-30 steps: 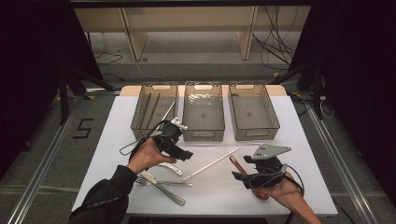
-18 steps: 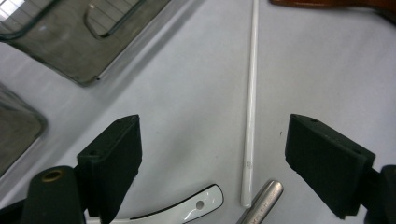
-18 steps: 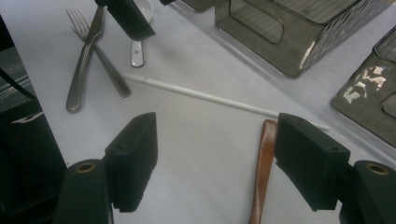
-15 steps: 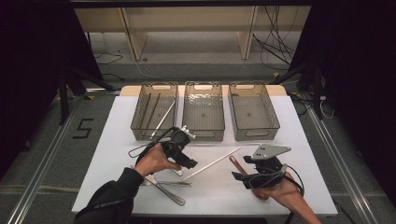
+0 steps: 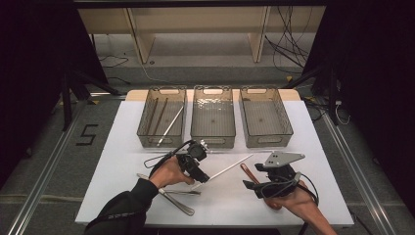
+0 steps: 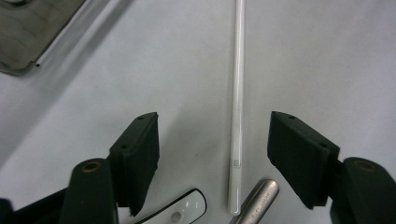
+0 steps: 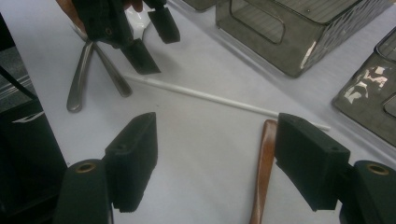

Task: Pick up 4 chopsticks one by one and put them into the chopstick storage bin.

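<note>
Now left gripper point(image 5: 201, 177) lower, jaws closing around white stick point(image 6: 237, 107), untouched

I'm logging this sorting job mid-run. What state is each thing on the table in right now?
Left gripper: open, jaws just been closing, either side of the white stick, pads not touching.
White stick: flat on the table.
Right gripper: open, holding nothing.
Brown utensil: flat on the table.
Left bin: holds a few sticks.
Middle bin: looks empty.
Right bin: looks empty.
</note>
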Demonstrator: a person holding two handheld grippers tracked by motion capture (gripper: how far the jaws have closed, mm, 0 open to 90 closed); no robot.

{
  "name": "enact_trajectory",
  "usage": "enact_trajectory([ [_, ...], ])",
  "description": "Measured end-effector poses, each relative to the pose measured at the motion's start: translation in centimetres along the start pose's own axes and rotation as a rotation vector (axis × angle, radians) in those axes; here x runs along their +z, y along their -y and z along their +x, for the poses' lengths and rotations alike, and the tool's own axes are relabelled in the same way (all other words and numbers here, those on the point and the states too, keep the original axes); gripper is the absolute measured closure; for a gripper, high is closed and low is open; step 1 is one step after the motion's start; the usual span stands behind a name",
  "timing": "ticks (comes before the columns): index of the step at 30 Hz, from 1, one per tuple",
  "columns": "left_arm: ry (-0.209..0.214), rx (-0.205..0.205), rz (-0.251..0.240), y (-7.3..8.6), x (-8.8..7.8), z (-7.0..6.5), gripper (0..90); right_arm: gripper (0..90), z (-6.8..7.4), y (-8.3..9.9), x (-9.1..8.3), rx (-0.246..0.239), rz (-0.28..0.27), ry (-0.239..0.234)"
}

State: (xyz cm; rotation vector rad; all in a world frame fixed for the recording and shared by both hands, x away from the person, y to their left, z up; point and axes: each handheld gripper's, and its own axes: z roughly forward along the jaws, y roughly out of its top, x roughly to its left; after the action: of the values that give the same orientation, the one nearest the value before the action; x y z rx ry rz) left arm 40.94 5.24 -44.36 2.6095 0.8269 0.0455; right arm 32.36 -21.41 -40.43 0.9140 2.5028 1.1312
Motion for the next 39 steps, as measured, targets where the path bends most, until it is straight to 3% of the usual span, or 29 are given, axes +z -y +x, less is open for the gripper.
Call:
enact_trajectory([
  [9,0.023,0.015,0.021,-0.1,1.1,-0.6,44.4,31.4,0.0,0.0,0.0,0.0,0.001,0.0],
  [20,0.006,0.058,0.057,-0.3,2.0,-1.2,59.1,31.4,0.0,0.0,0.0,-0.001,0.001,0.0],
  [39,-0.011,0.11,0.061,-0.4,2.3,-1.8,79.0,31.4,0.1,0.0,0.1,-0.005,0.006,-0.004],
])
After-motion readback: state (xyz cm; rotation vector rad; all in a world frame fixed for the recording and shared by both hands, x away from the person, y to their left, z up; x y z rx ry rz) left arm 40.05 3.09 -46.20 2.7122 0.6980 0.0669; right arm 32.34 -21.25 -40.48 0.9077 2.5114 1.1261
